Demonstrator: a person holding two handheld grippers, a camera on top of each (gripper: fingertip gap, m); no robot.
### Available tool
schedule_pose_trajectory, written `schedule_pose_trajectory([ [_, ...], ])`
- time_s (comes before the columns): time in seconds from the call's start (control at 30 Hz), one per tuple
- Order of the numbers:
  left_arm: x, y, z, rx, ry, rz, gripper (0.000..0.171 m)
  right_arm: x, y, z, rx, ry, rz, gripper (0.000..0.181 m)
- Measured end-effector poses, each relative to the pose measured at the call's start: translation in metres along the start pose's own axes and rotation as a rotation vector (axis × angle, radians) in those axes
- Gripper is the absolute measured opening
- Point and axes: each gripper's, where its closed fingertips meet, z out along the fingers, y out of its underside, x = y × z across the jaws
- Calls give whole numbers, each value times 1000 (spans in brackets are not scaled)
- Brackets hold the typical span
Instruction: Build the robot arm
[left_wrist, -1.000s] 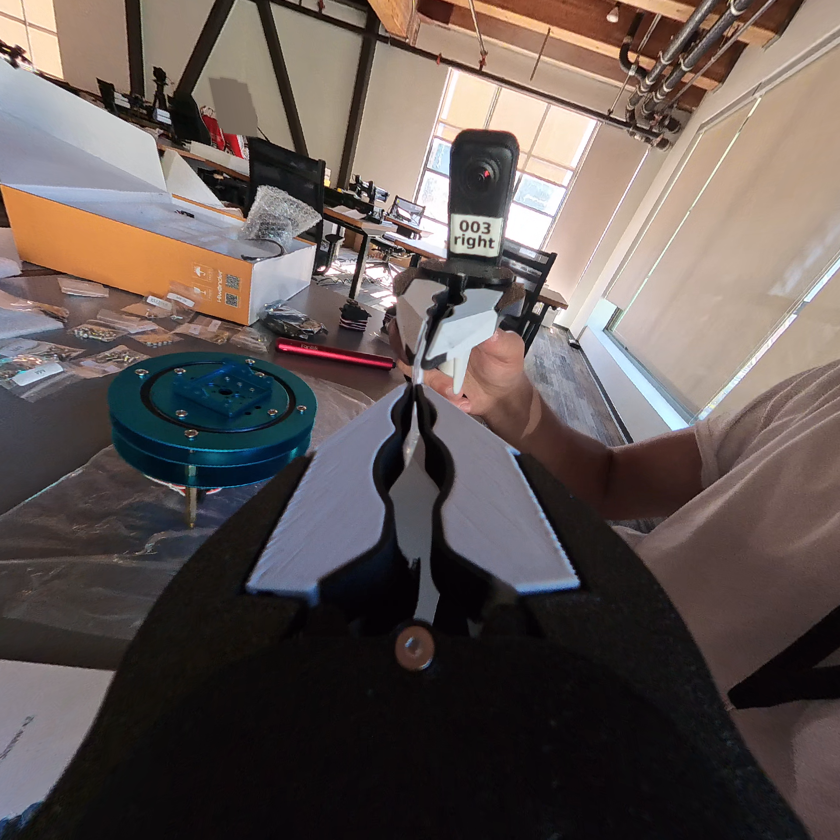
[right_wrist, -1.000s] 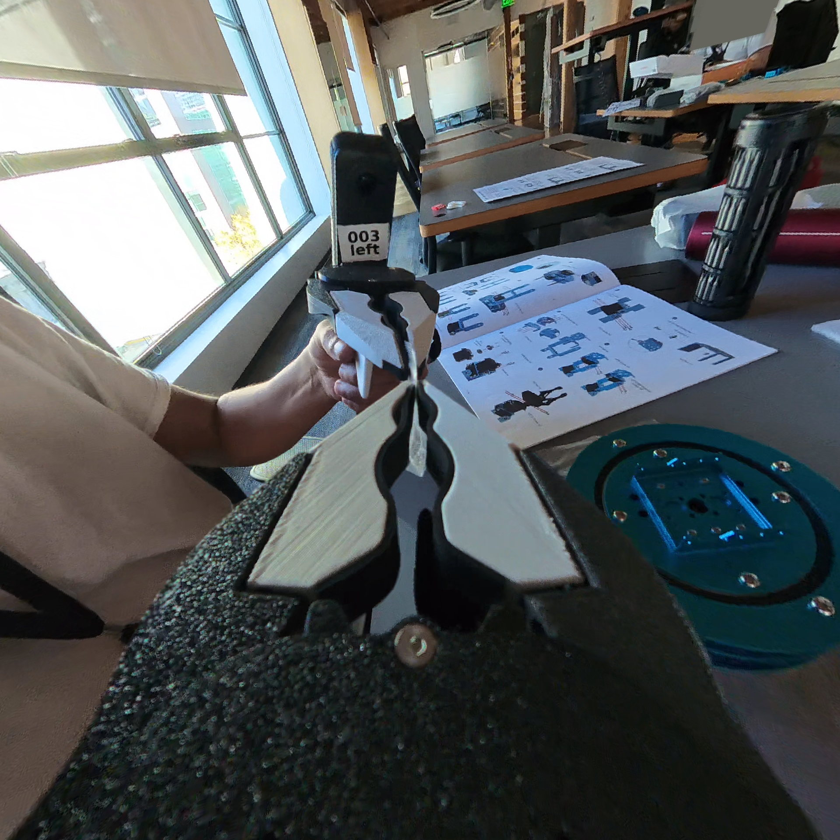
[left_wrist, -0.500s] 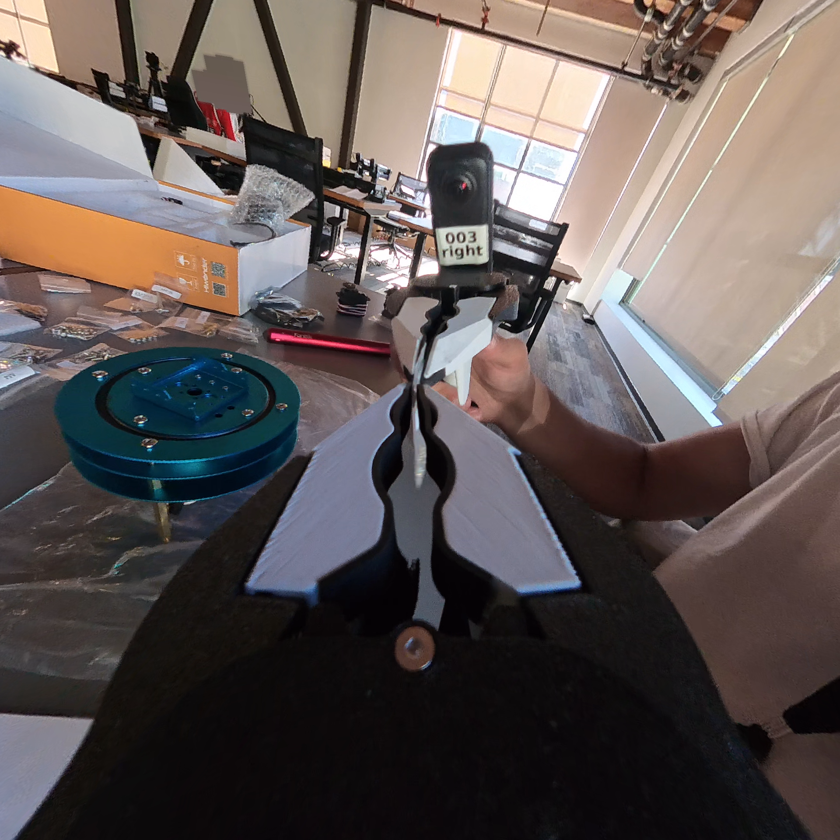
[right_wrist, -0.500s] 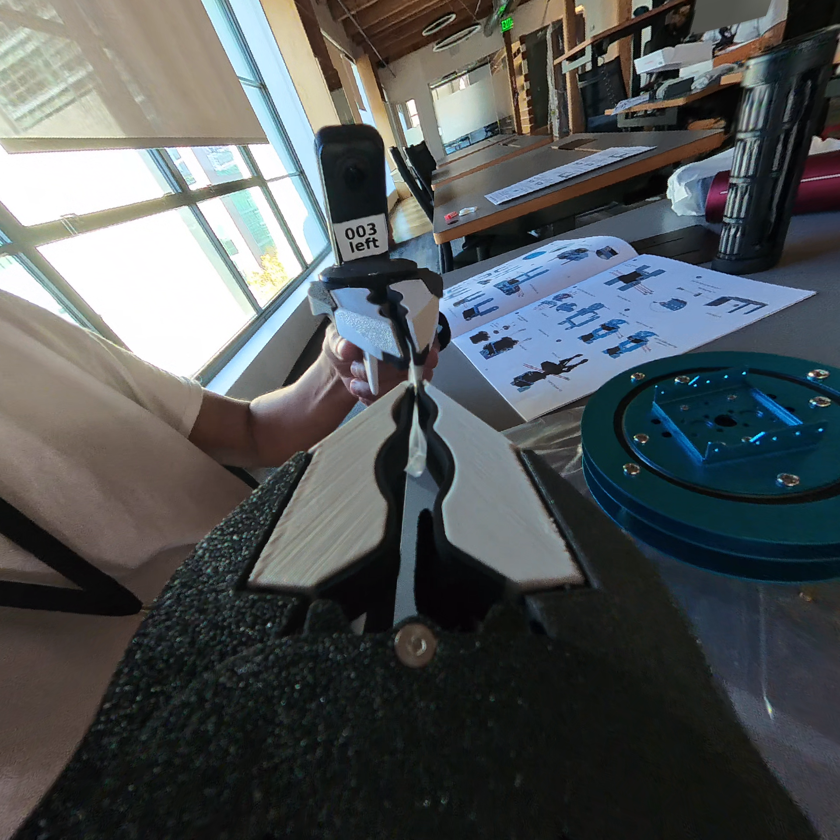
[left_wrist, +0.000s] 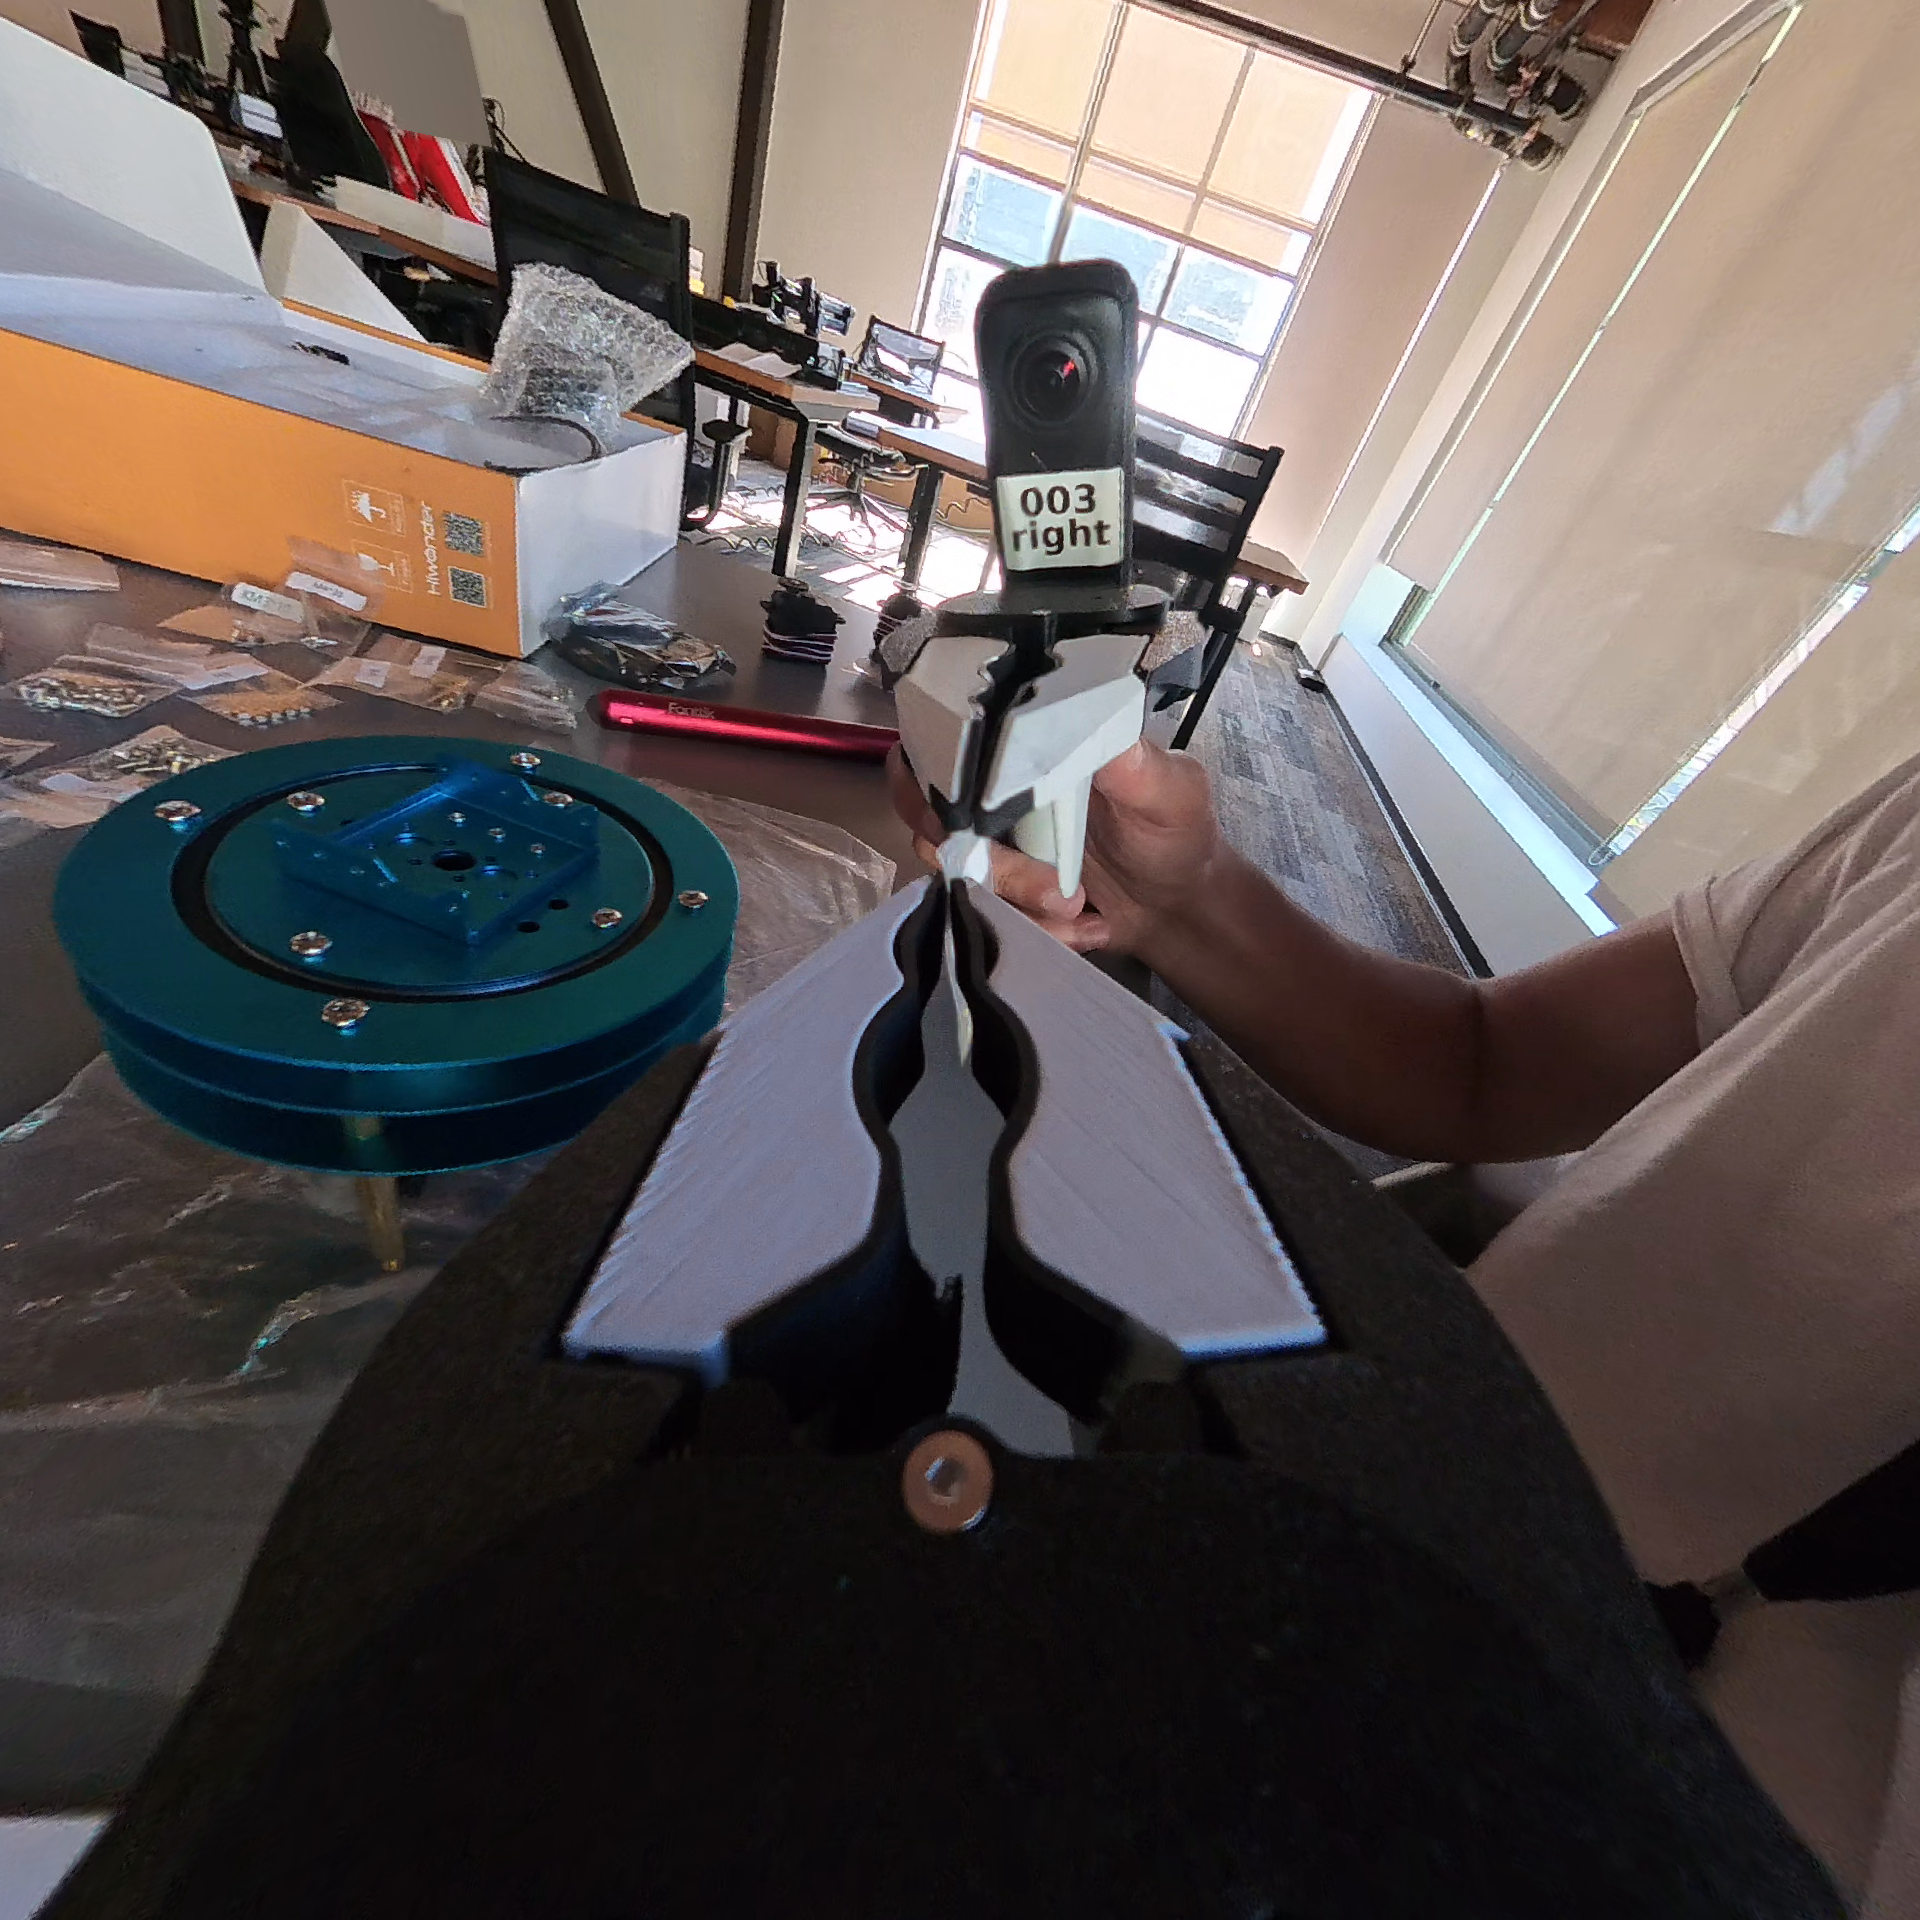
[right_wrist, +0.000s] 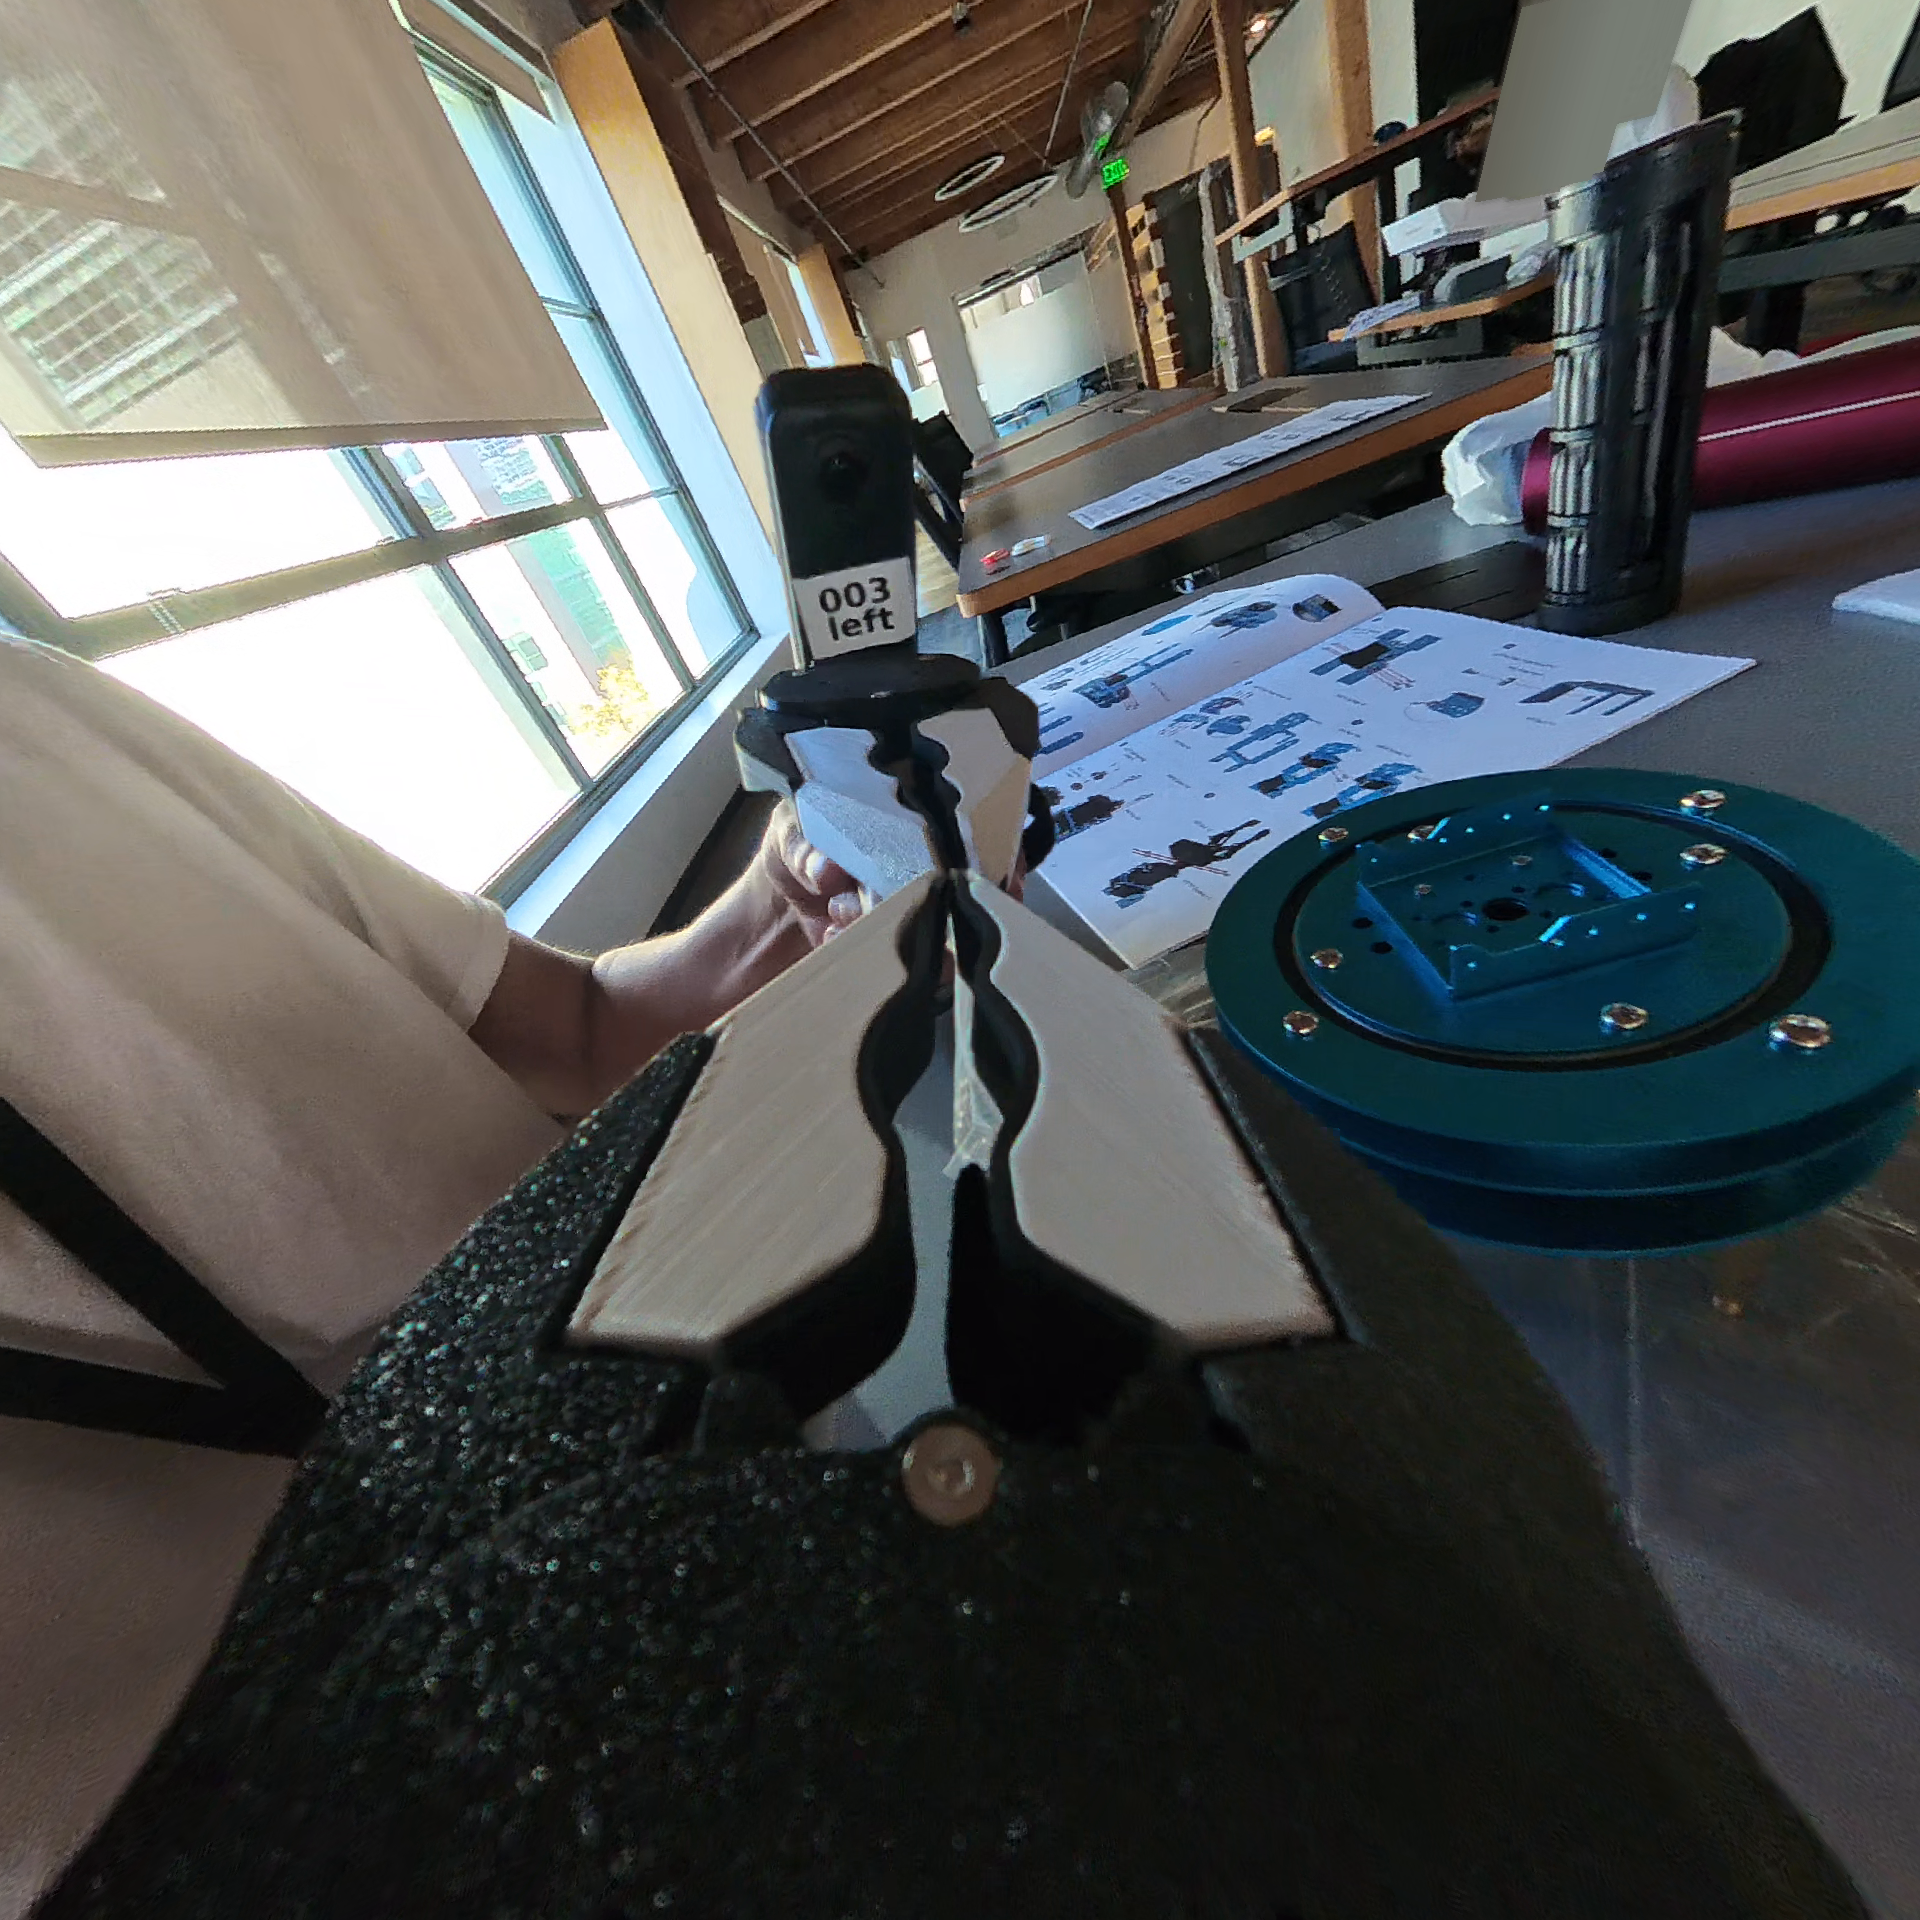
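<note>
My left gripper (left_wrist: 951, 896) and my right gripper (right_wrist: 948, 883) point at each other, tip to tip, above the table's near edge. Both are shut on the same small clear plastic bag (left_wrist: 961, 1003), which shows edge-on as a thin strip between the fingers and also in the right wrist view (right_wrist: 966, 1081). Its contents are hidden. A hand holds each gripper. A teal metal disc (left_wrist: 395, 1039) with a blue bracket (left_wrist: 436, 842) bolted on top stands on brass legs just beside the grippers. It also shows in the right wrist view (right_wrist: 1538, 1101).
An orange and white box (left_wrist: 312, 488), bubble wrap (left_wrist: 577, 343), several small bags of screws (left_wrist: 156, 686) and a red pen-shaped tool (left_wrist: 738, 722) lie behind the disc. An open illustrated manual (right_wrist: 1351, 727) and a black cylinder (right_wrist: 1631, 364) lie on the other side. Clear plastic sheet (left_wrist: 156, 1299) lies under the disc. The grippers are tip to tip, or close to it. The teal metal disc (left_wrist: 395, 1039) is about 10 cm from both grippers' fingertips. It turns up in the right wrist view (right_wrist: 1309, 860) as well.
Both grippers stay shut on the bag, tip to tip. They have shifted together toward the teal disc, which now looks larger and nearer in both views.
</note>
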Motion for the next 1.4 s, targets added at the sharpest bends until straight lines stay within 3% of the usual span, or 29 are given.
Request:
schedule_pose_trajectory([
  [0.23, -2, 0, 5, 9, 14, -12, 0, 8, -3, -4, 11, 28, 7, 0],
  [0.37, -6, -3, 0, 25, 1, -10, 0, 14, 5, -1, -34, 72, -29, 9],
  [0.43, -7, -2, -1, 20, 7, -16, 0, 11, 8, 1, -53, 64, -43, 0],
  [1.2, 1, 5, 0, 14, 58, 11, 0, 12, 13, 1, -73, 61, -1, 0],
  [1.4, -1, 9, 2, -21, 4, 60, 0, 15, 17, 2, -102, 79, -6, 0],
])
